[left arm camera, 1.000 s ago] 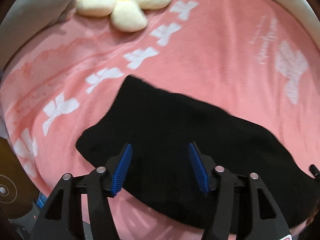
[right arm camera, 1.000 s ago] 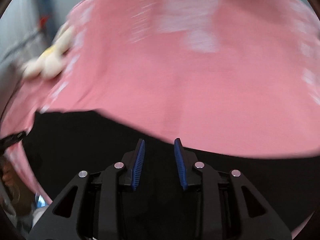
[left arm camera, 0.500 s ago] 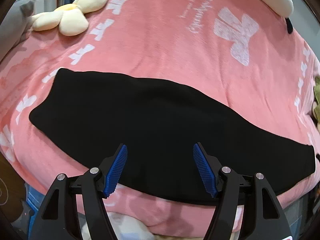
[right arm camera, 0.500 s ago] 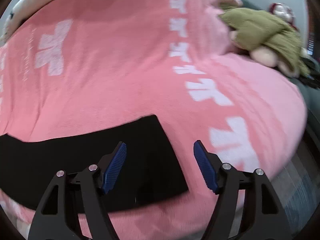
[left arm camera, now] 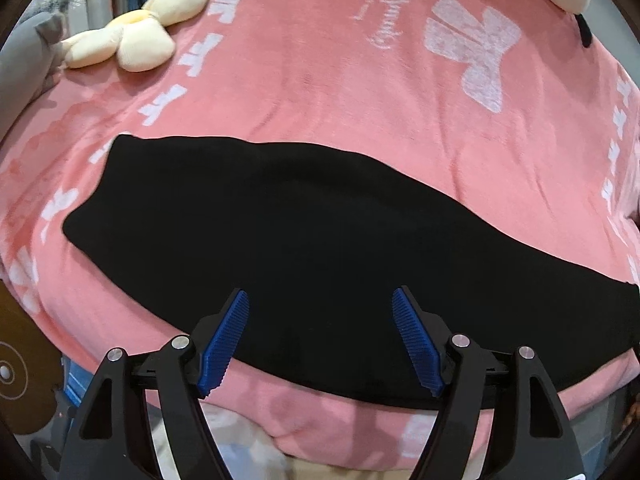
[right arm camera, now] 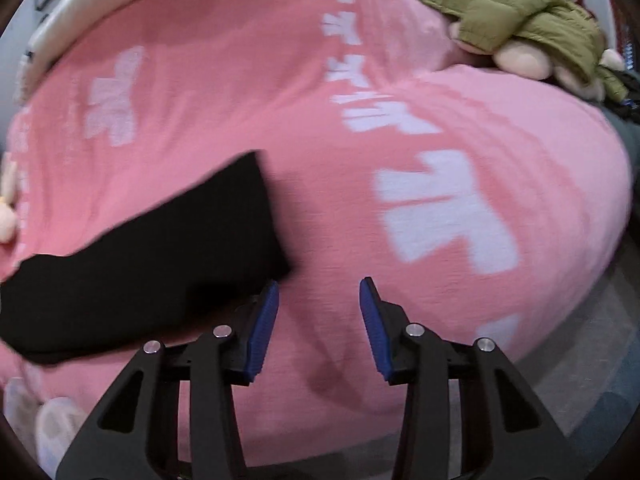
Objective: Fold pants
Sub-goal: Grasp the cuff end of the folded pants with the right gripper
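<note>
Black pants (left arm camera: 312,240) lie flat in a long band across the pink blanket (left arm camera: 340,80), close to its near edge, and they are the landmark for everything here. The left gripper (left arm camera: 320,336) hovers above the pants' near hem, about midway along the band, its jaws wide apart and opening, blue pads (left arm camera: 224,344) clear of the cloth, nothing pinched between them. Over on the other side, the right gripper (right arm camera: 318,324) sits just past the pants' (right arm camera: 140,272) squared-off end, with only pink blanket (right arm camera: 440,280) showing in the gap. Its jaws are parted but closing, empty, and the left-hand pad (right arm camera: 262,328) stands right at the corner of the black fabric; whether it touches I cannot tell. Beyond the pants' far left end rests a cream flower-shaped plush (left arm camera: 136,36). Well beyond the pants' right end, at the blanket's far corner, lies a soft toy in an olive padded jacket (right arm camera: 520,20).
</note>
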Tool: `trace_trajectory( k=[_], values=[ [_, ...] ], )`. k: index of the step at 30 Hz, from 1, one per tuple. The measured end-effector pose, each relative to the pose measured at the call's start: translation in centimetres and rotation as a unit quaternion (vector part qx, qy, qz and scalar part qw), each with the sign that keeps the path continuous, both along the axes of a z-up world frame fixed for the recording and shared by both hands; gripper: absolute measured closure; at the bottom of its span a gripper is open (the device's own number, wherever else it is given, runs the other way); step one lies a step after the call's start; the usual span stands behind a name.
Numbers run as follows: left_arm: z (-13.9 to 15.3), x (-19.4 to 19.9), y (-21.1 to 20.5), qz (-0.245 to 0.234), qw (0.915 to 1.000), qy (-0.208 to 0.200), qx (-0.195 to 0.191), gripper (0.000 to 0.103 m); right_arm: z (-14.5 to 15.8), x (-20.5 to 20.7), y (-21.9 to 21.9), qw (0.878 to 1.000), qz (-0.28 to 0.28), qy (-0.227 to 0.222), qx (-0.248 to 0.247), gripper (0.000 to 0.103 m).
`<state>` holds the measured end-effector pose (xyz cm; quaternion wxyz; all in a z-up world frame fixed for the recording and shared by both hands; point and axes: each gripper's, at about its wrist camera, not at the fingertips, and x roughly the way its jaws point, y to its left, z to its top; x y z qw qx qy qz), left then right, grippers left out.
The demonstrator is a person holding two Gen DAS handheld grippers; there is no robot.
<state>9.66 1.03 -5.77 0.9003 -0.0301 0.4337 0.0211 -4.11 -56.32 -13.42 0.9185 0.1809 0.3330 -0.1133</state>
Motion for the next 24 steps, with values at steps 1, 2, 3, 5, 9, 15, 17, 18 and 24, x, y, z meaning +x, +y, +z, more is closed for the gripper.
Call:
trace_trajectory(
  k=[1,2,3,5,9,15,17,18,24],
  values=[
    [0.1,-0.1,-0.5,-0.005,1.0,-0.001,0.003,0.031,0.4,0.4,0.8,1.0,0.018,-0.016,0.011,0.062],
    [0.2,-0.2,-1.0,-0.009,0.9999,-0.003,0.007,0.031,0.6,0.8,1.3,0.999,0.028,-0.023,0.013,0.062],
    [0.3,-0.4,-1.5,-0.014,0.9998,-0.006,0.015,0.031,0.9,1.3,1.7,0.999,0.031,-0.023,0.006,0.062],
    [0.4,-0.5,-2.1,-0.017,0.9996,-0.008,0.019,0.031,0.7,2.7,1.8,1.0,0.023,-0.007,-0.012,0.062],
    [0.7,-0.9,-1.9,-0.012,0.9998,-0.009,0.015,0.031,-1.1,3.8,0.2,1.0,0.004,0.005,0.009,0.06],
    [0.7,-0.9,-2.1,-0.004,0.9998,-0.008,0.018,0.031,3.1,2.7,0.4,0.999,0.006,-0.049,0.02,0.094],
    [0.7,-0.9,-2.3,-0.006,0.9997,-0.011,0.022,0.031,1.9,2.1,-1.0,0.999,-0.021,-0.028,0.022,0.094],
    [0.6,-0.9,-2.2,-0.004,0.9996,-0.011,0.025,0.031,0.3,2.5,-1.5,0.999,-0.031,0.002,0.017,0.093],
    [-0.7,-0.7,-1.6,0.002,0.9999,0.006,0.015,0.031,0.2,1.7,-1.9,0.997,-0.041,-0.014,0.06,0.084]
  ],
)
